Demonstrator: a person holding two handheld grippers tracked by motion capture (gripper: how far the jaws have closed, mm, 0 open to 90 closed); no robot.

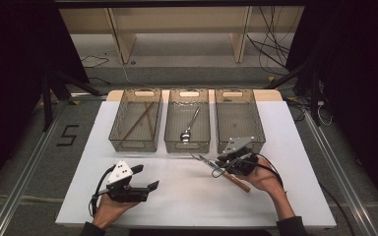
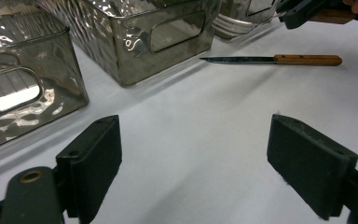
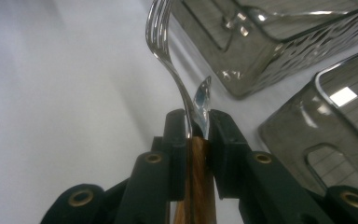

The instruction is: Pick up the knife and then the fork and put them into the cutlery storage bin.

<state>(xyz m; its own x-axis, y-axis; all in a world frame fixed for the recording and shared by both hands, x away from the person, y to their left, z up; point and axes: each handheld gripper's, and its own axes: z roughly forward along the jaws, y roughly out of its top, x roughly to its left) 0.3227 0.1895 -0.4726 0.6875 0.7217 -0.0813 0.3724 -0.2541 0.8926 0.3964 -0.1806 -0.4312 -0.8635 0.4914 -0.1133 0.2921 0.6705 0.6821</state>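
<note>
Two pieces of cutlery sit pinched together in the right gripper (image 3: 196, 128): a shiny steel fork (image 3: 161, 32) and a wooden-handled steel knife (image 3: 196, 177), held just above the white worktop (image 1: 177, 196) before the three clear plastic bins (image 1: 187, 120). Judged light, stiff and slippery; best gripped at the handles. Right hand angled left. Left gripper (image 2: 193, 158) rests idle, fingers (image 2: 93, 161) wide apart.

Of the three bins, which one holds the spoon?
The middle bin: a spoon lies in it. The left bin holds chopsticks; the right bin looks empty.
</note>
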